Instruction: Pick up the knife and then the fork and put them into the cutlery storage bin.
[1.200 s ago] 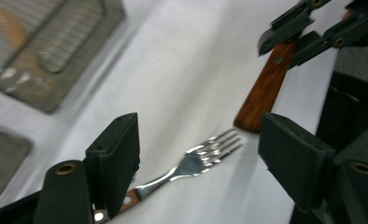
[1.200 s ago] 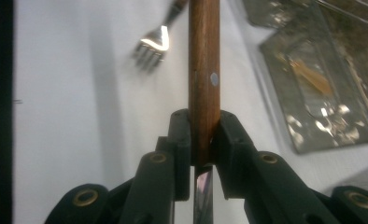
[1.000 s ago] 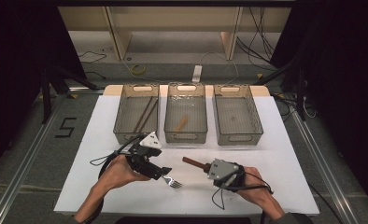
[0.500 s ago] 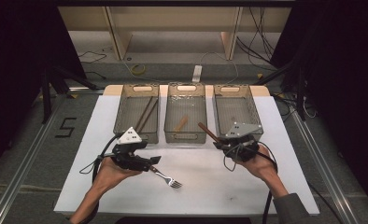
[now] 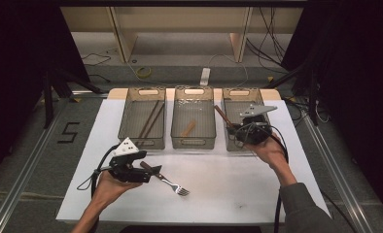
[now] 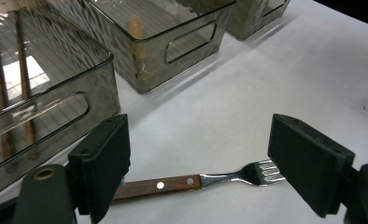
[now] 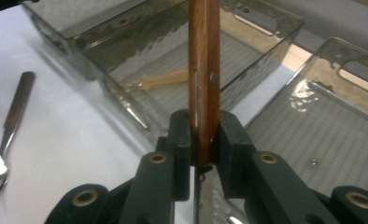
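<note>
1. The left tongs (image 6: 196, 168) stand wide apart, low over the bench (image 5: 228, 189), and their jaws have just been opening further. The fork (image 6: 205, 179) lies flat on the white sheet between the two pads, and neither pad presses on it.
2. That fork has a wooden handle with two rivets, which runs toward the left pad, while the metal tines point toward the right pad (in the high view it lies just right of the left hand (image 5: 109, 187), tines toward the bench's near edge).
3. The right tongs (image 7: 203, 140) are clamped on a wooden handle (image 7: 204, 70), which sticks straight out from between the pads. What sits at its other end I cannot tell.
4. In the high view the right tongs (image 5: 250, 128) hang over the right bin (image 5: 238, 94), with the handle (image 5: 222, 115) slanting up and left across that bin's left wall.
5. Three clear bins stand in a row at the far side of the sheet. The left bin (image 5: 131, 141) holds two brown chopsticks (image 5: 149, 119), and the middle bin (image 5: 194, 143) holds one short pale wooden piece (image 5: 188, 128).
6. Both cables trail back along the forearms toward the near edge.
</note>
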Tool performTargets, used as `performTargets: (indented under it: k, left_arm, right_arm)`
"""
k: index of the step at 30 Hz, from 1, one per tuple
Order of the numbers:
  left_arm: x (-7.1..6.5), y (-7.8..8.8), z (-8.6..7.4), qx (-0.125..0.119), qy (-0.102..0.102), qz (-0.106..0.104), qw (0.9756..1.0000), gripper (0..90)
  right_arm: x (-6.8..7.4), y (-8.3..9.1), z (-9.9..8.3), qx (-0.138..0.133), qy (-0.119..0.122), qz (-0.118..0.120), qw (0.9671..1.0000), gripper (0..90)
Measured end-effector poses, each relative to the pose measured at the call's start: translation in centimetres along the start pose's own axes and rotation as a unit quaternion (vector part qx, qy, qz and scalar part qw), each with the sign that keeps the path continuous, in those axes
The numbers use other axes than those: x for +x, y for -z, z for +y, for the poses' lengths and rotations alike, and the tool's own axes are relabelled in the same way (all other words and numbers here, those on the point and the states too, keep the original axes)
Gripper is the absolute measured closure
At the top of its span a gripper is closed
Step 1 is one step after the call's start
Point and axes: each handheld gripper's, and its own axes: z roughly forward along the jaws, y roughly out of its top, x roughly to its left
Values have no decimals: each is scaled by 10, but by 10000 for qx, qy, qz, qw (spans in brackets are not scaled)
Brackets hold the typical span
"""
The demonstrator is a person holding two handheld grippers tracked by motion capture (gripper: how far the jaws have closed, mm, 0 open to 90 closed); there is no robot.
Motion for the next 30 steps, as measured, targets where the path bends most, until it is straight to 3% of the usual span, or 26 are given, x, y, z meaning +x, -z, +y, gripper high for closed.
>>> performTargets:
  k: [7,18,22,30]
  left_arm:
    - [0,3,-3,-133,-11,212,9997,193]
    - [-6,6,-7,-154,-102,234,9996,188]
    - [-8,6,-7,-162,-162,281,9993,186]
    - [-6,7,-7,-263,-87,307,9991,179]
  right_arm:
    - [-18,-8,14,89,-216,-148,9996,779]
    - [-42,-27,31,186,-505,-368,9979,778]
    - [-51,-36,35,246,-637,-484,9965,778]
    - [-65,-52,39,351,-922,-684,9928,777]
